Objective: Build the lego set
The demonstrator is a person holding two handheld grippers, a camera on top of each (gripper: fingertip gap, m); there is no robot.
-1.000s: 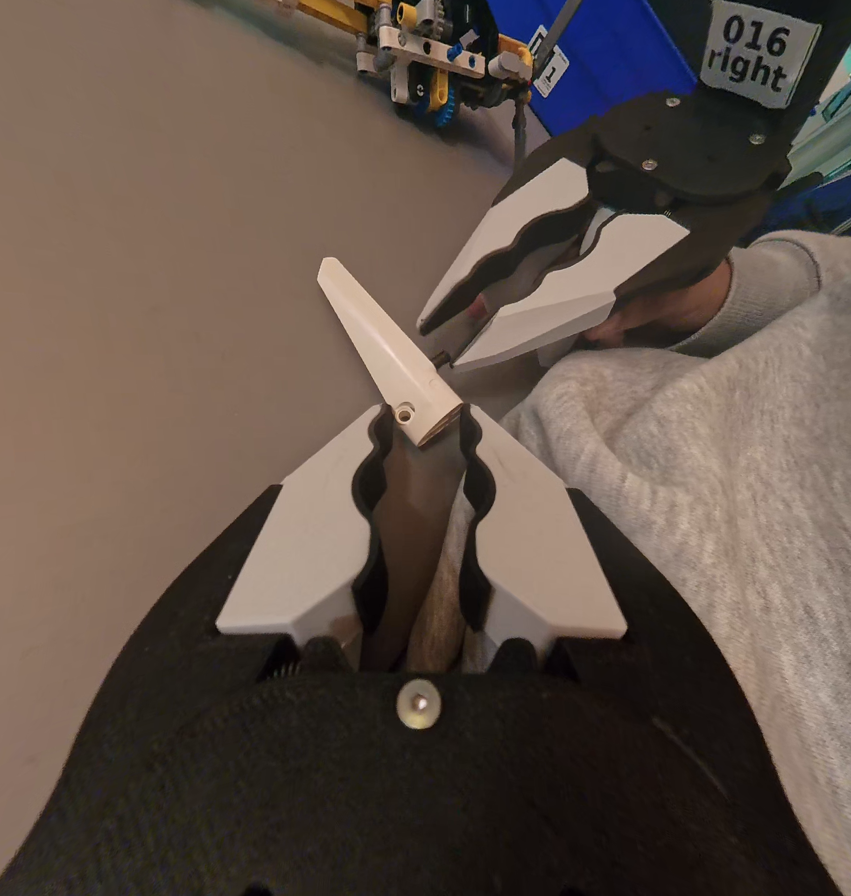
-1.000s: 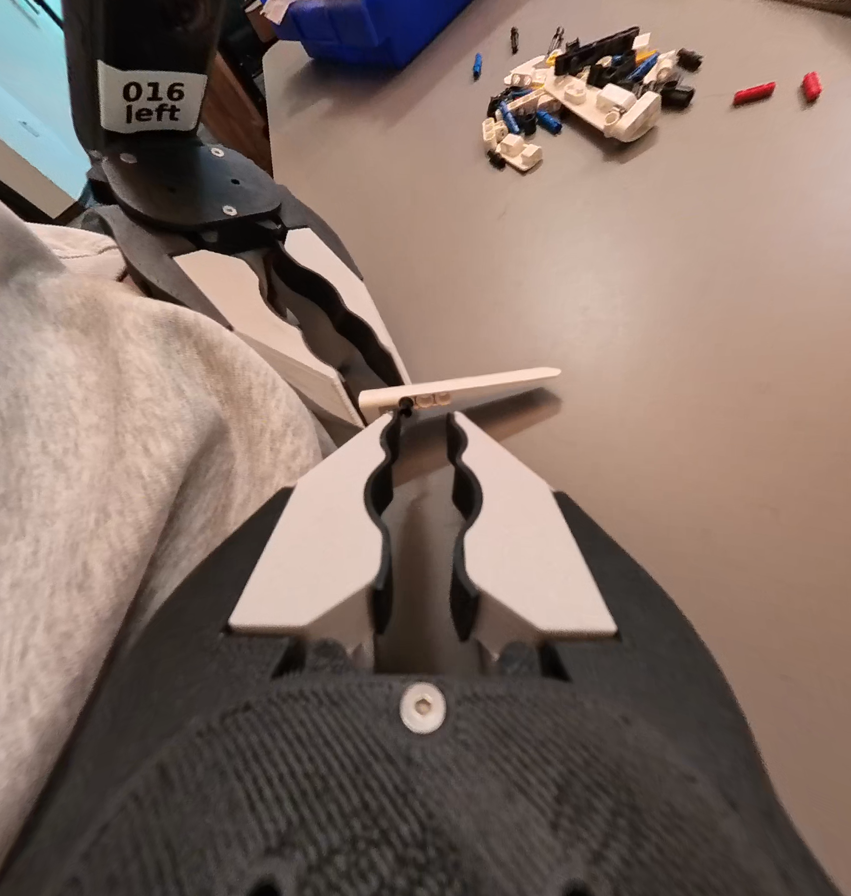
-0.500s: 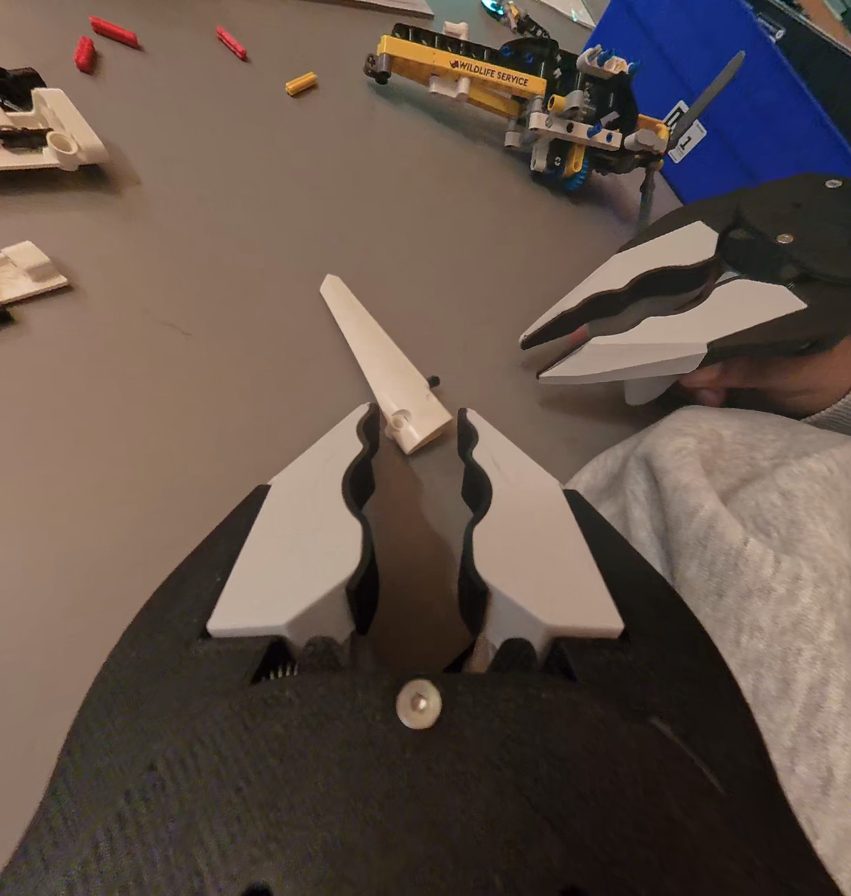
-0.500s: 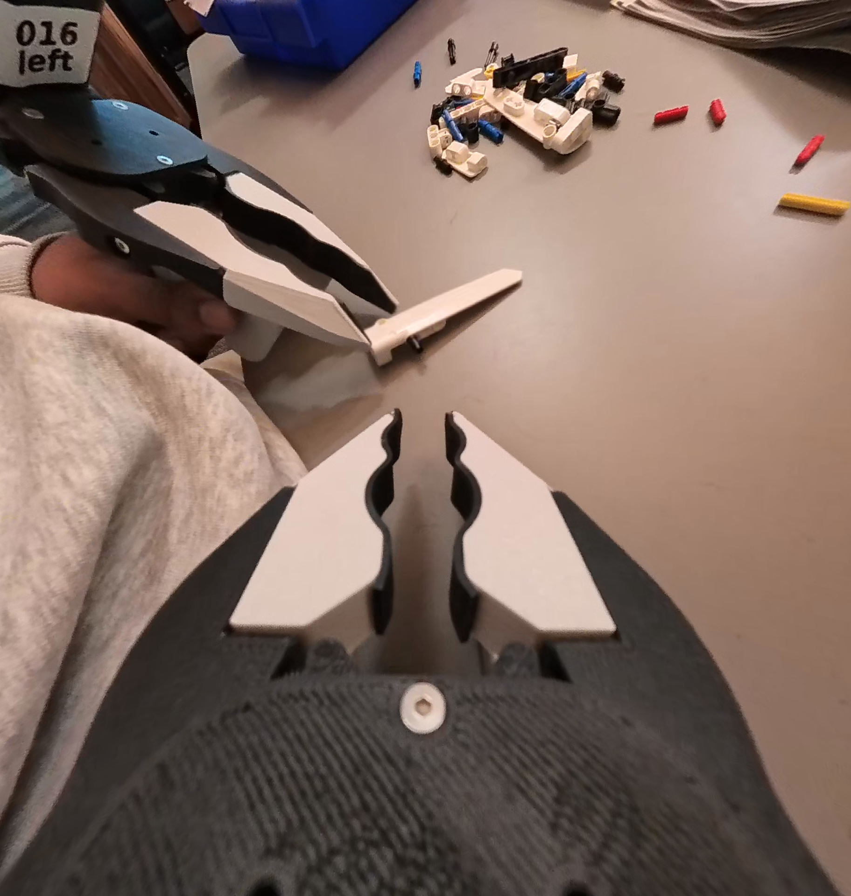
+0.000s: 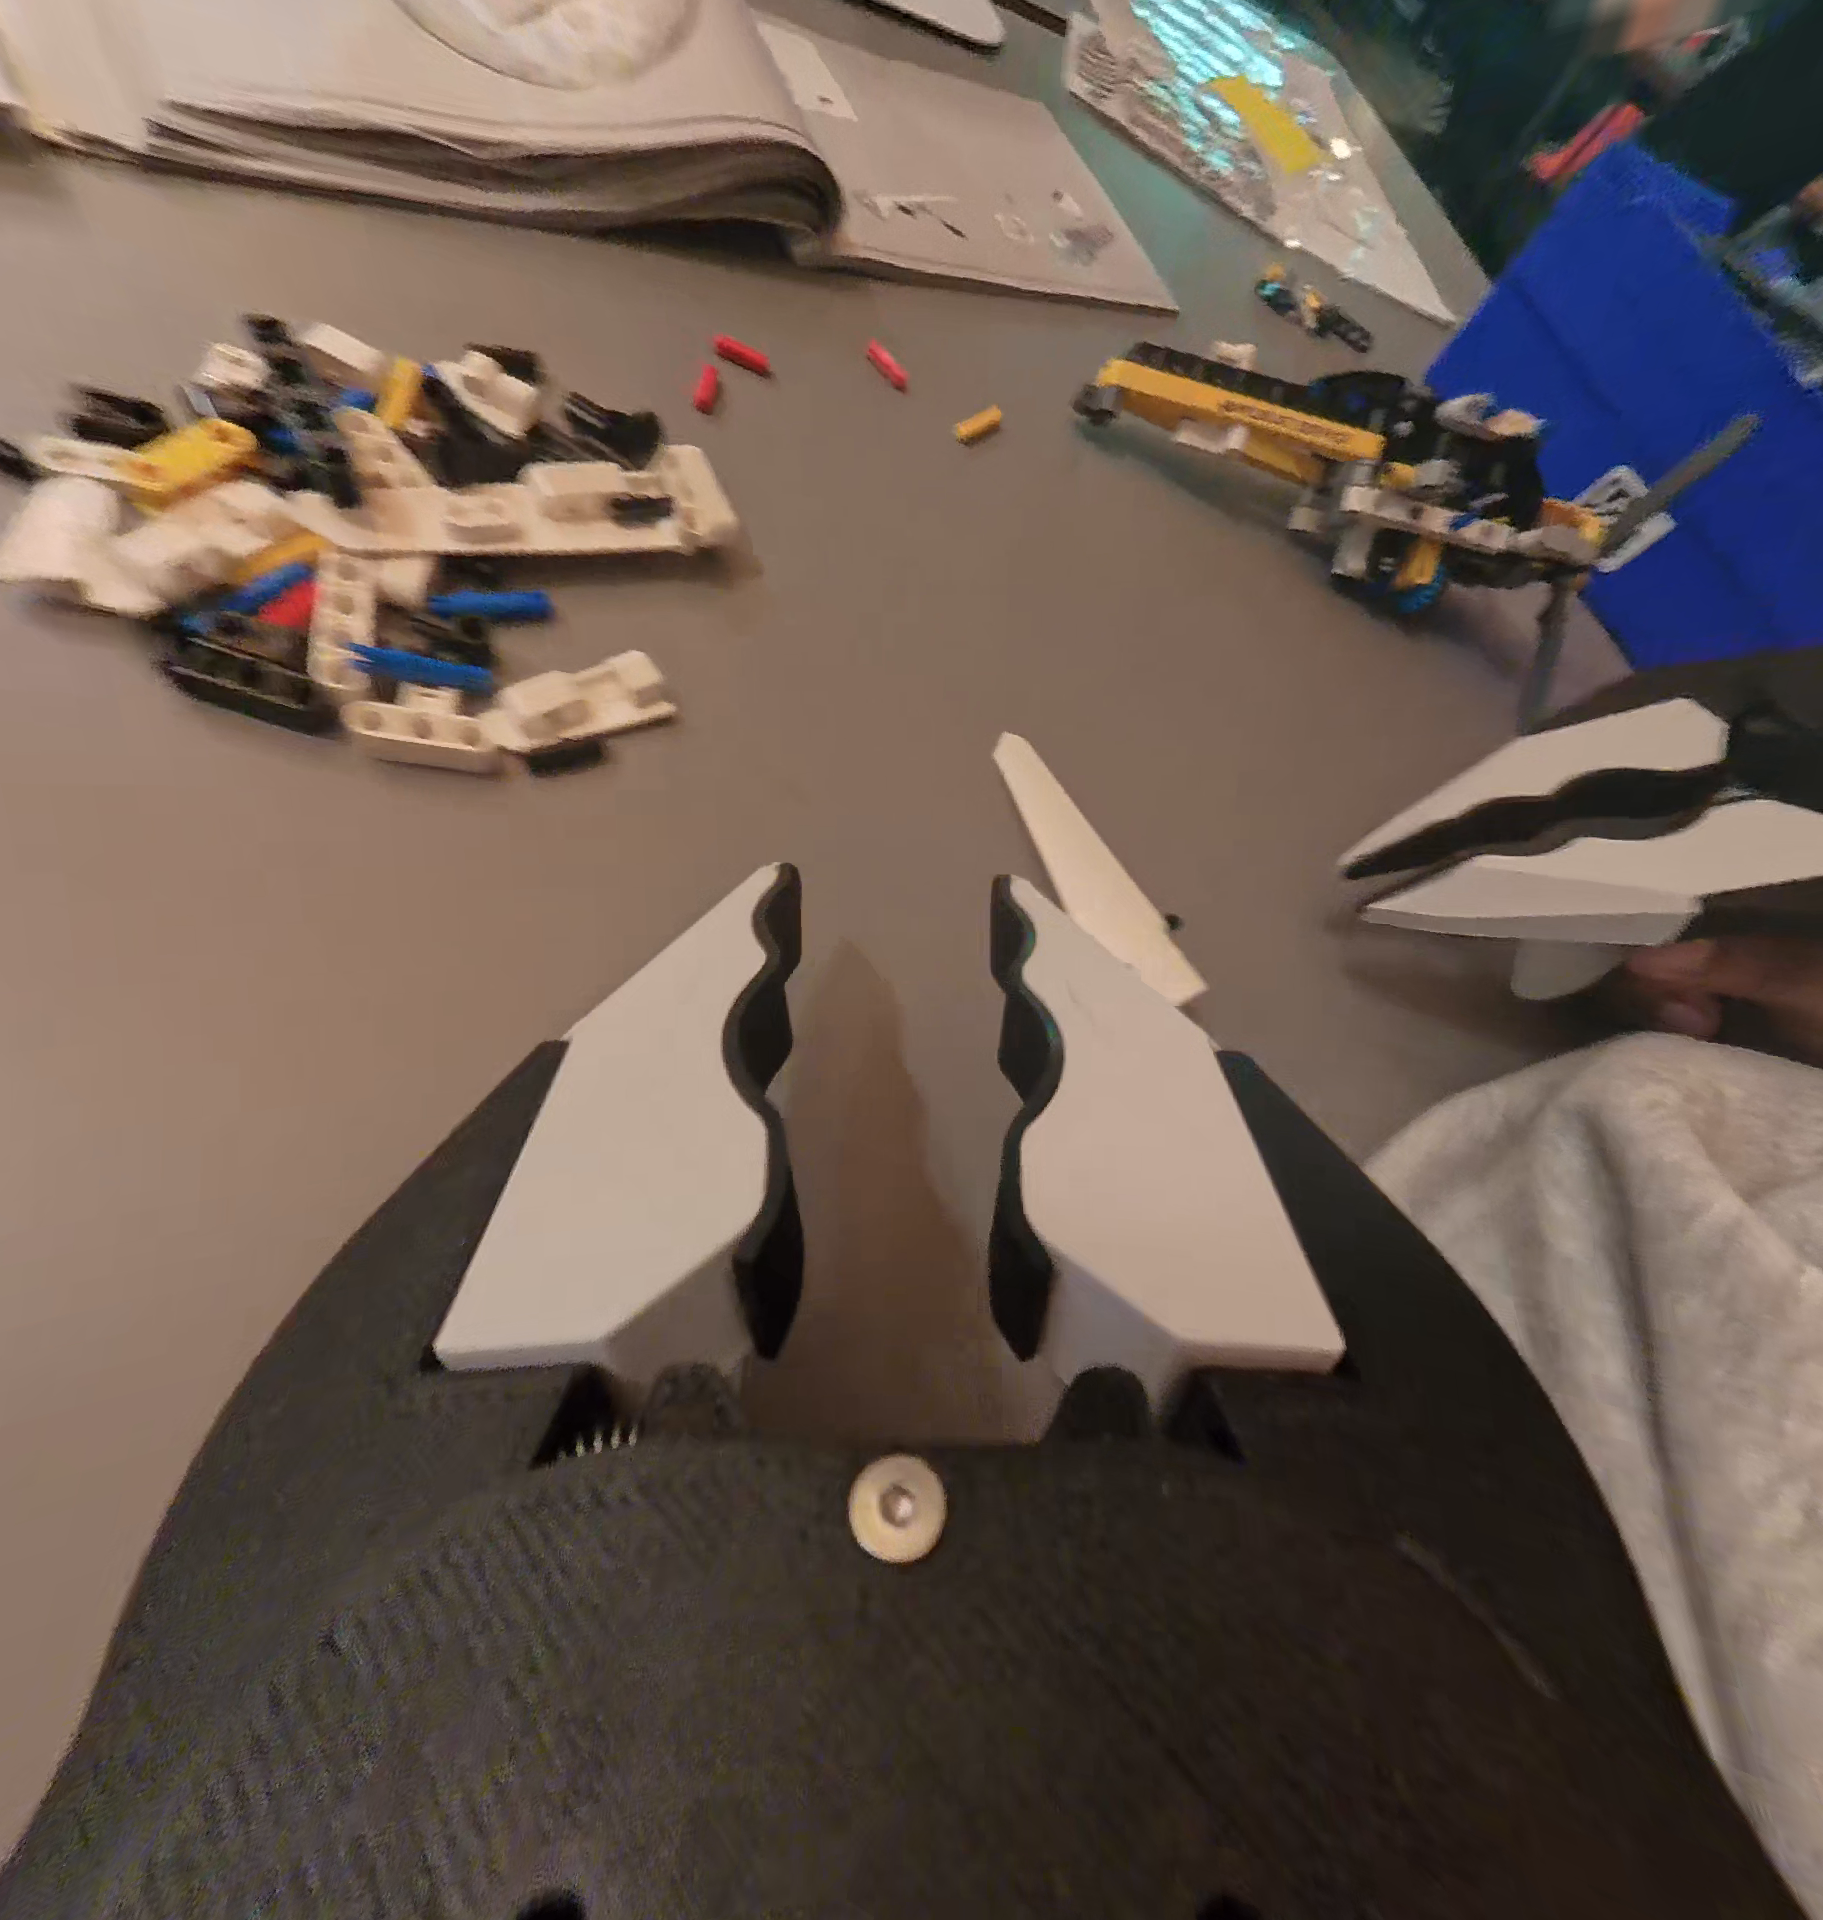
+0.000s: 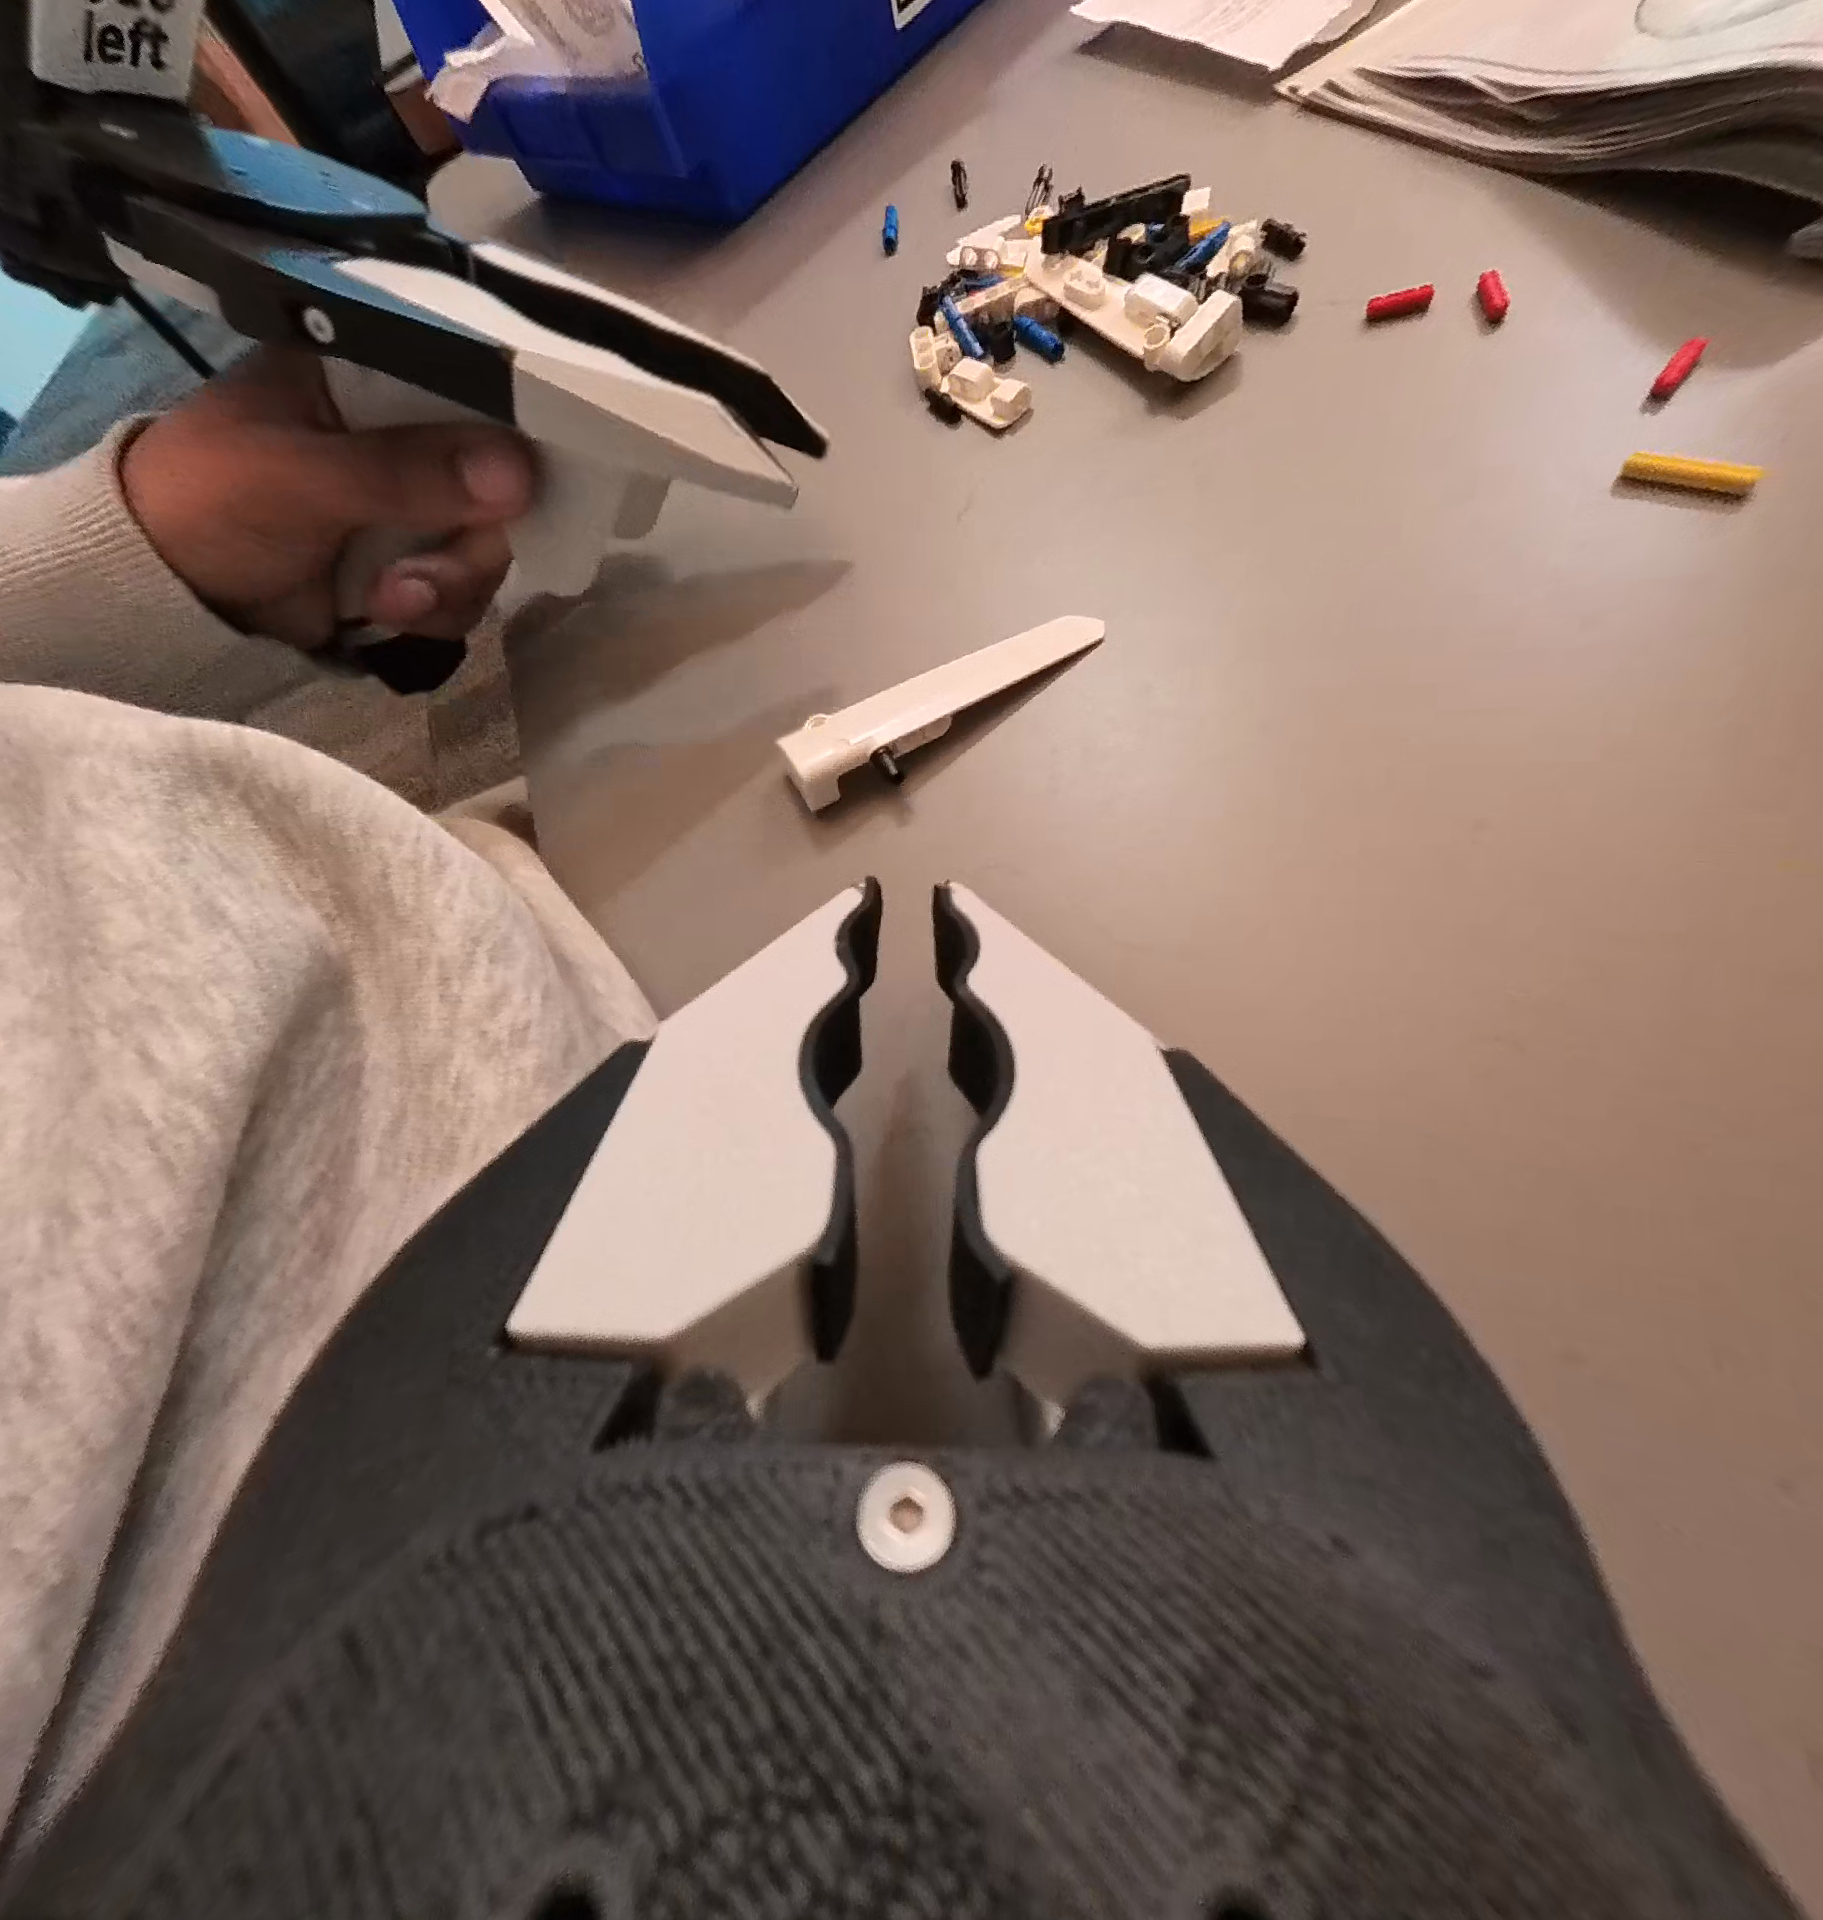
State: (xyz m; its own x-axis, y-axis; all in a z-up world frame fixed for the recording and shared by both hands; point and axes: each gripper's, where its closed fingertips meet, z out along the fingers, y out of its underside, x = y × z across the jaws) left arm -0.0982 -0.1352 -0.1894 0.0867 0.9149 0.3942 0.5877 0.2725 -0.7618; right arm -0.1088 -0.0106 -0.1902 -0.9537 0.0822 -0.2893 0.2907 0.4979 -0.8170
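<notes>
Trouble looms: both empty, parted hand-held grippers, left (image 5: 894, 883) and right (image 6: 905, 894), could nudge the long tapered white plastic blade (image 6: 938, 694), knocking loose its small black pin (image 6: 886, 764) on the grey desk (image 6: 1406, 831).

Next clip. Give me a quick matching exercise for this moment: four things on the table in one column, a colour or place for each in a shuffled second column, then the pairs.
Things:
1. long tapered piece
2. pile of loose bricks
3. storage bin
4. half-built model

Descriptions:
A. blue, at the table's far edge
B. white, lying flat alone with a black pin in its side
C. yellow and black, beside the bin
D. mixed white, black and blue, heaped near the open booklet

Pairs: 1-B, 2-D, 3-A, 4-C
</notes>
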